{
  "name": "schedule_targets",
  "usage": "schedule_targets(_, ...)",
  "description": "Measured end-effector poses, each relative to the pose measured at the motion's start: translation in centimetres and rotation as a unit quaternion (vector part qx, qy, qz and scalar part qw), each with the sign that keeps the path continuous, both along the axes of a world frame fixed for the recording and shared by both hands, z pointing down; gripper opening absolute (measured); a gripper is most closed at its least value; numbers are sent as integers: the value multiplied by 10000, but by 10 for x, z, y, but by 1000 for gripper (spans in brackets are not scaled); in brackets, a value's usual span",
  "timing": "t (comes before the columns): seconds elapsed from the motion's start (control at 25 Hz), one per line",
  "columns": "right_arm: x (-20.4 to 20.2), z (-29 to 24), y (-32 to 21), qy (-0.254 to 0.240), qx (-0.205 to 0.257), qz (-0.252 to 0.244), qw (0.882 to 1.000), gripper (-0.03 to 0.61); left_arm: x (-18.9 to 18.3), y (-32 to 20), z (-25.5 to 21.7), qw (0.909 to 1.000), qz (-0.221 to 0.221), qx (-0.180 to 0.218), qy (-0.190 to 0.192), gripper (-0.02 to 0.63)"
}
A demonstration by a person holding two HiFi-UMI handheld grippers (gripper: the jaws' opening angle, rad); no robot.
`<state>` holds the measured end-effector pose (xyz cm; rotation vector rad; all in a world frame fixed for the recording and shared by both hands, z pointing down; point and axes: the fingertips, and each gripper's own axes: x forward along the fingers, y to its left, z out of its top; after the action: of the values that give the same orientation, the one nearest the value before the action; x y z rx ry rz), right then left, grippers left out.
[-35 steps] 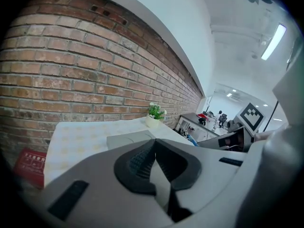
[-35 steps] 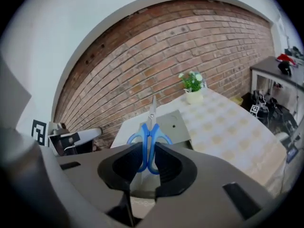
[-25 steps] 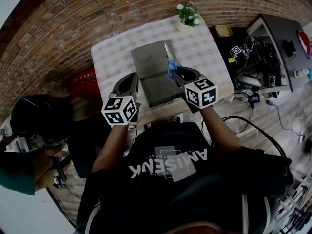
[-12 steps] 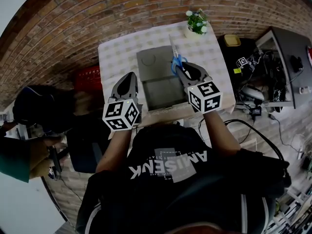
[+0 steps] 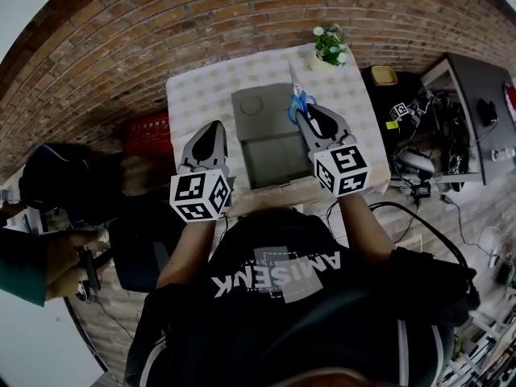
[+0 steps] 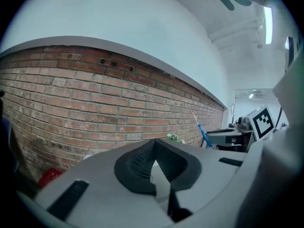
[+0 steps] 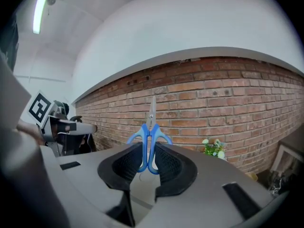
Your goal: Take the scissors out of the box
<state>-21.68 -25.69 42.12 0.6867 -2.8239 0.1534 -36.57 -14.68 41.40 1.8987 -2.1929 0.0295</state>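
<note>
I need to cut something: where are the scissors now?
In the head view, the scissors stand clamped in the right tongs, by the box's right edge.

Potted plant [image 5: 330, 45] at table [image 5: 201, 95] corner; brick wall [image 5: 121, 39].

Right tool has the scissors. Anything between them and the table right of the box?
Nothing visible. The right tool grips the scissors by the blue handles, above the box's right edge. The table beside it is bare cloth; the plant stands at the far corner, and the left tool is across the box.
</note>
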Motion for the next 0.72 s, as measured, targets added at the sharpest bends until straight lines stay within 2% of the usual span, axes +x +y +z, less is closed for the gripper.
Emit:
schedule_targets(0.08,-4,-2,1,-61,-51,20,10000,112,-4,2,-2,10000,59,31,-4,11)
schedule_targets(0.28,-14,-11,7,-56,72,71,9999,112,-16,6,-16,9989,151,416,159,11)
schedule_targets(0.72,-22,-17,5,-7,221,215,9995,112,-34,6,-16,9990,138,413,-45,11)
